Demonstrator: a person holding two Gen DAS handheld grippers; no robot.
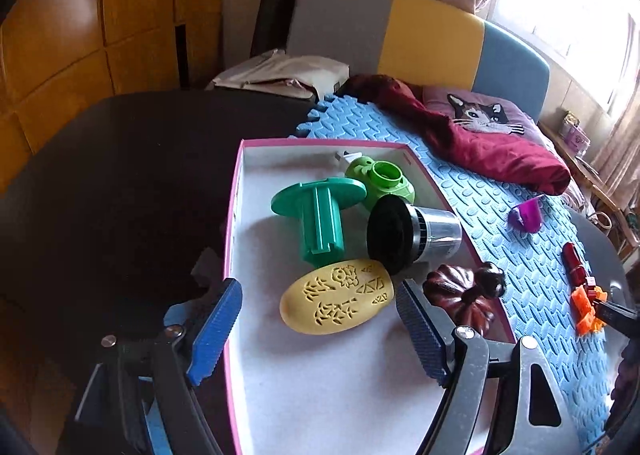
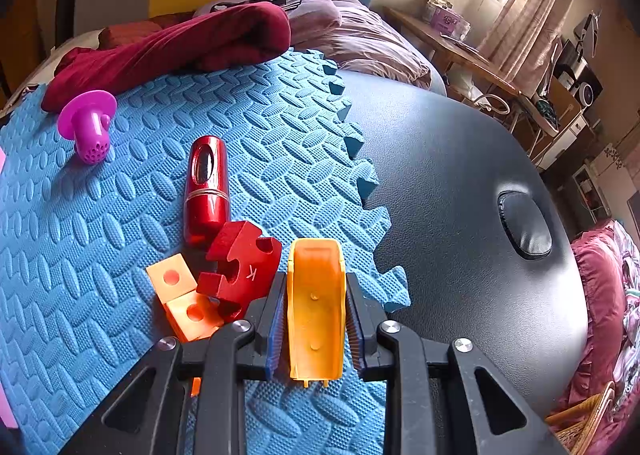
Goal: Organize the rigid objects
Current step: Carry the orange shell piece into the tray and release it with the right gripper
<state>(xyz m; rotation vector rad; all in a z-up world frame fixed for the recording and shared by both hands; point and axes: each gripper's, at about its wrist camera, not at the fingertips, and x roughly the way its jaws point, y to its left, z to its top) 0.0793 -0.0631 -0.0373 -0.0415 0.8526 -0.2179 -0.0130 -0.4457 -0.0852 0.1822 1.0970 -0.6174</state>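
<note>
We judge the task about half done. The pink-rimmed box [image 1: 236,191] holds 5 objects; a dark pumpkin [image 1: 460,295] sits on its rim. Our left gripper [image 1: 320,319] hangs wide open above it. Our right gripper [image 2: 316,307] clamps an orange shell [image 2: 316,303]; 4 objects wait on the blue mat [image 2: 80,275].

We list, inside the pink-rimmed box [image 1: 234,191]: green flanged spool [image 1: 318,211], lime ring piece [image 1: 382,177], black-capped clear cylinder [image 1: 412,233], yellow pierced oval [image 1: 336,301], dark carved pumpkin [image 1: 460,297]. On the blue foam mat [image 2: 80,255]: purple strainer plug [image 2: 90,125], red capsule [image 2: 206,191], red notched block [image 2: 240,267], orange cubes [image 2: 182,295], orange trough [image 2: 316,311] held upright between fingers.
</note>
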